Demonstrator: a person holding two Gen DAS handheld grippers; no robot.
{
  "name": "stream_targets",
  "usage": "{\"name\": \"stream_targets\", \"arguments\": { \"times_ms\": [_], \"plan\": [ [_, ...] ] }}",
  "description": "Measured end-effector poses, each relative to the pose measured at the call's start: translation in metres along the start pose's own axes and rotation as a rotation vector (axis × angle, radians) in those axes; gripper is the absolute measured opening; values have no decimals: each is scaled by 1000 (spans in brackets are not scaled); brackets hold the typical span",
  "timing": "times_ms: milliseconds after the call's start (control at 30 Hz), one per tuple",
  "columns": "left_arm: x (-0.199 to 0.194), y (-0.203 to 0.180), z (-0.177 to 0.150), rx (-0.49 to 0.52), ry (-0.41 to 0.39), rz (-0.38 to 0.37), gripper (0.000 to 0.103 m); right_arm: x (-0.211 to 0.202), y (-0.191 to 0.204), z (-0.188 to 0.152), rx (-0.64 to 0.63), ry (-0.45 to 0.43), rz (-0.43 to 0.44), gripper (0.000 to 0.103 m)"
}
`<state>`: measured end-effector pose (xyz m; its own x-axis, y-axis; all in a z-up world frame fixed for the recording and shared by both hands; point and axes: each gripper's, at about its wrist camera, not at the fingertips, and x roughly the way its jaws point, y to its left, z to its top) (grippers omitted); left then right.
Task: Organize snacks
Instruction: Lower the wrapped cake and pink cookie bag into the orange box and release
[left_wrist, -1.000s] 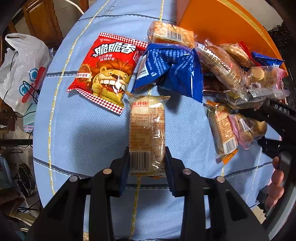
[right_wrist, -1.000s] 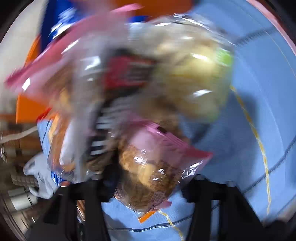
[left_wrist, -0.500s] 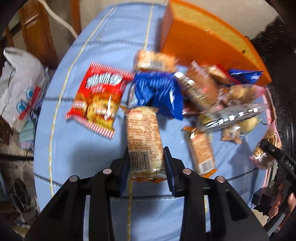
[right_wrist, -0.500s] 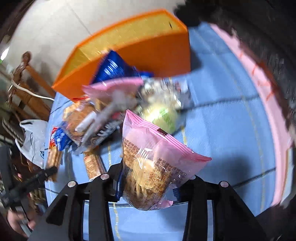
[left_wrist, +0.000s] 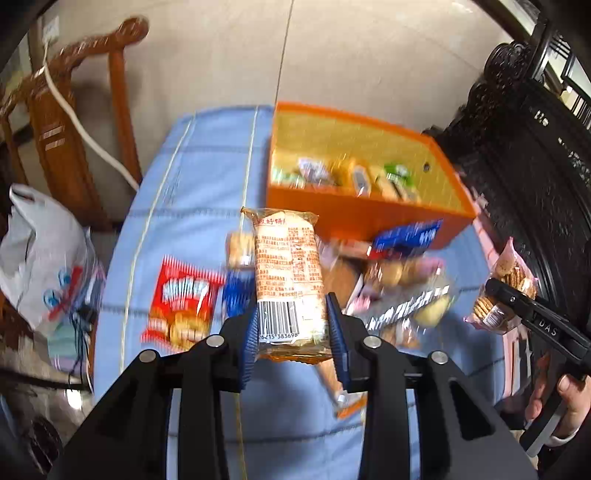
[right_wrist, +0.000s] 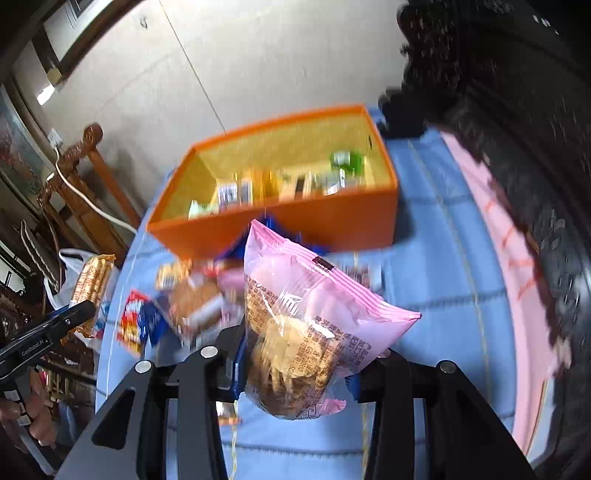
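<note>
My left gripper (left_wrist: 291, 332) is shut on the barcode end of a long clear-wrapped cracker pack (left_wrist: 288, 266), held up above the blue tablecloth (left_wrist: 192, 192). My right gripper (right_wrist: 295, 365) is shut on a pink cookie bag (right_wrist: 306, 314), also lifted off the table. Each gripper shows in the other's view: the pink bag (left_wrist: 506, 295) at the right, the cracker pack (right_wrist: 92, 284) at the left. Behind both stands an orange box (left_wrist: 369, 218) (right_wrist: 295, 218) with several snacks inside. A blurred pile of snacks lies in front of it, among them a red bag (left_wrist: 181, 299) and a blue bag (left_wrist: 406, 236).
A wooden chair (left_wrist: 74, 147) with a white cable and a white plastic bag (left_wrist: 40, 258) stand off the table's left side. Dark carved furniture (left_wrist: 535, 166) rises close on the right, past a pink strip (right_wrist: 498, 240) along the table's edge.
Both grippers have risen with their packs off the table and tilted up. The inside of the orange box has come into view. The snack pile now lies lower and farther away.
</note>
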<state>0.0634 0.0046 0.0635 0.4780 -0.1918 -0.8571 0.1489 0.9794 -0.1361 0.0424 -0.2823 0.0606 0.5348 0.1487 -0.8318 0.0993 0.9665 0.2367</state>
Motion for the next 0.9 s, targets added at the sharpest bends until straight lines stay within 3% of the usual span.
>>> {"name": "stream_targets", "arguments": {
  "times_ms": [267,400,533,600,633,667,700,733,900],
  "plan": [
    [17,-42,96,59,-84,-41,33,3,-6,85,-24,-133,-12,41],
    [44,-64,135,66,-77,-58,33,25,-10,116,-49,-164,-51,41],
    [84,-74,160,50,-35,-72,34,59,-22,138,-25,-128,-69,41],
    [107,-78,167,34,-10,-103,51,77,-28,147,-5,-111,-67,41],
    [118,-80,169,33,11,-100,74,89,-31,151,5,-83,-77,43],
    [131,-81,171,24,34,-59,87,95,-32,152,18,-66,-78,46],
    [134,-81,169,21,36,-38,88,103,-36,153,41,-42,-75,63],
    [137,-80,168,20,40,-27,88,106,-39,153,63,-34,-93,72],
    [133,-58,152,-25,61,-9,90,86,-38,133,30,-90,-104,77]
  ]
}}
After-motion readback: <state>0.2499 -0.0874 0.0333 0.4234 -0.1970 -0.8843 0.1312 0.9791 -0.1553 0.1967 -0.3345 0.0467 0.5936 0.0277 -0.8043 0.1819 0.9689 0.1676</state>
